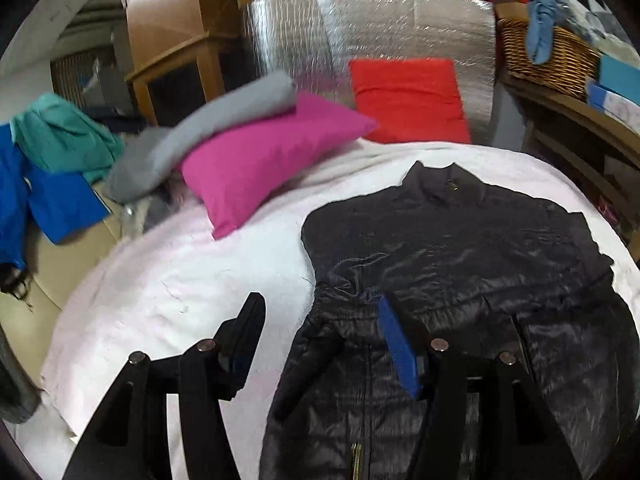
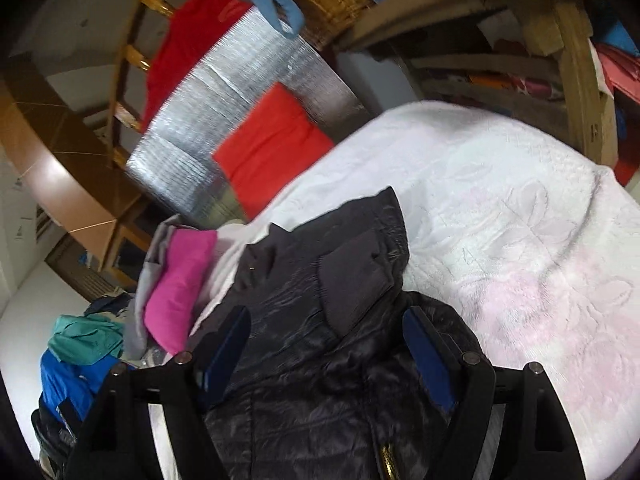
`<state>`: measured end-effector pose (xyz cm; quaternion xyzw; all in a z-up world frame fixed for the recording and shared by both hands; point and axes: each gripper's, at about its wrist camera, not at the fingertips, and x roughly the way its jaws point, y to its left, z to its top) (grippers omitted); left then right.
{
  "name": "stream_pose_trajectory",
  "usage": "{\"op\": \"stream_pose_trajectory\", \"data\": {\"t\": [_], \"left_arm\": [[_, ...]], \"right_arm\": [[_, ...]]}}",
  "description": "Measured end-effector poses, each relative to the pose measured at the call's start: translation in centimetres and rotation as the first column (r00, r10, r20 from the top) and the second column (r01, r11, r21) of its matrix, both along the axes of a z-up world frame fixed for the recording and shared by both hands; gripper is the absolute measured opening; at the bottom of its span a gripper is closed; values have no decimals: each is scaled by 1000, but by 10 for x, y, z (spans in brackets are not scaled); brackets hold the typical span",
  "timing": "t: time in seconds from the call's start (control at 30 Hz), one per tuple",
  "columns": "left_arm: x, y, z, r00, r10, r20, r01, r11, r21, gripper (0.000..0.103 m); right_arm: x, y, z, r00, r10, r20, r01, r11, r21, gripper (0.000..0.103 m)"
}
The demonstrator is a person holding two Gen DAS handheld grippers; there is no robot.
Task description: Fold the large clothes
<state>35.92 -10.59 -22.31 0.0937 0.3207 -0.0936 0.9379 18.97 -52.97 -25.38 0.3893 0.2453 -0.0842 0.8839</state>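
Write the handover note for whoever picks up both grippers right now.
Left gripper: open, holding nothing, above the jacket's edge.
Right gripper: open, holding nothing, over the jacket.
Black puffer jacket: lying on the white bedspread, collar toward the red cushion, sides seemingly folded in.
Left: fold it up lengthwise. Pink cushion lies beside it.

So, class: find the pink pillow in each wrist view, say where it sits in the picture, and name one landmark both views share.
Left wrist view: the pink pillow lies left of centre in the upper half, on the white bedspread, under a grey garment.
Right wrist view: the pink pillow sits lower left, left of the black jacket.
Shared landmark: the red cushion against the silver foil panel.
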Motion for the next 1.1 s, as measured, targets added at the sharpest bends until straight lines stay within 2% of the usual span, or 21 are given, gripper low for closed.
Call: {"op": "stream_pose_trajectory", "data": {"t": [0.23,0.37,0.63,0.77,0.97,1.1], "left_arm": [[-49,11,17,998,-15,69,14,1000,22,61],[-71,17,21,996,-20,89,18,1000,19,61],[-97,24,14,997,-18,78,17,1000,20,62],[-108,29,3,998,-11,56,10,1000,21,62],[-122,35,-22,1000,-6,1,6,998,56,62],[-129,43,-46,996,6,-86,1,997,78,62]], "right_arm": [[-53,16,17,996,8,84,-5,999,-41,81],[-74,23,13,997,25,68,-22,999,-48,81],[-103,39,0,997,71,23,-69,994,-88,81],[-114,45,-9,996,89,-3,-89,992,-91,81],[-118,52,-32,988,100,-114,-109,991,-76,81],[-118,58,-45,977,109,-183,-126,989,-83,81]]}}
